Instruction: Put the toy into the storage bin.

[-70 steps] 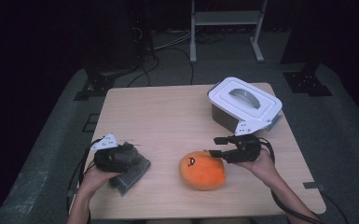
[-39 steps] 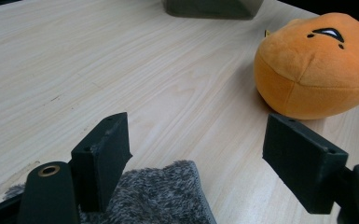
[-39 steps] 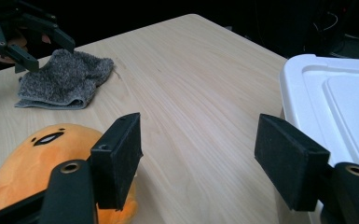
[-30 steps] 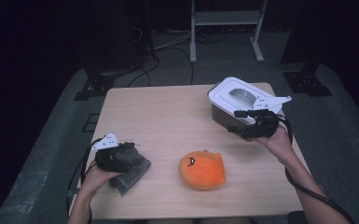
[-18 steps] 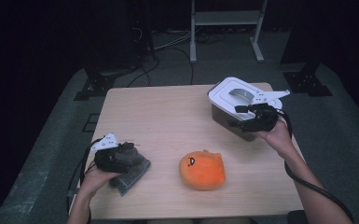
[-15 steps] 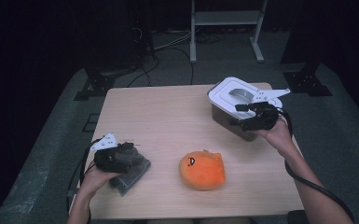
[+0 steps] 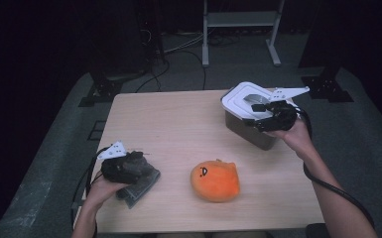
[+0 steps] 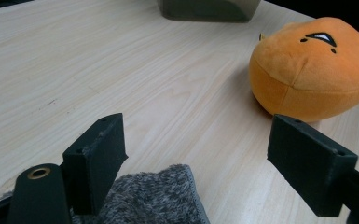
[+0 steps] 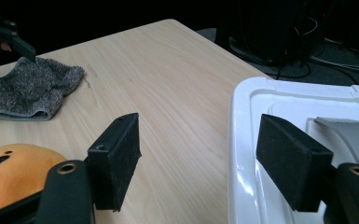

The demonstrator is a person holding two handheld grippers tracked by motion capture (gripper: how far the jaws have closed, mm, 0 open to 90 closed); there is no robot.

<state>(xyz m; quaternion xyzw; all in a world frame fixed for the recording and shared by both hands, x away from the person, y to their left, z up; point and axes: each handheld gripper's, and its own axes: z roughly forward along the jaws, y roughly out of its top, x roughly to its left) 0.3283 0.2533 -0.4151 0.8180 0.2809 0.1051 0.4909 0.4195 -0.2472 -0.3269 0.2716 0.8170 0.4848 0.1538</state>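
An orange plush toy [image 7: 216, 179] with a stitched face lies on the wooden table [image 7: 168, 124], and in the left gripper view the plush toy [image 8: 314, 65] is at the right. A grey fuzzy cloth [image 7: 141, 184] lies at the front left. My left gripper [image 7: 144, 166] rests on it; in its own view the left gripper [image 8: 198, 135] is open, with the cloth [image 8: 154, 198] low by the left jaw. My right gripper [image 7: 259, 113] hovers over the white lid [image 7: 243, 96] of a grey box [image 7: 255, 134]. In its own view the right gripper [image 9: 200, 135] stands open above the lid's [image 9: 261, 140] edge, nothing between the pads.
The lid carries a grey handle [image 9: 349, 135] in its middle. In the right gripper view the plush toy [image 9: 9, 172] and the cloth [image 9: 28, 88] lie farther off at the left. A metal stand [image 7: 240, 20] and cables are on the dark floor behind the table.
My right gripper has left the spot beside the plush toy and gone back and right, over the box lid. The left gripper and the cloth have stayed put.
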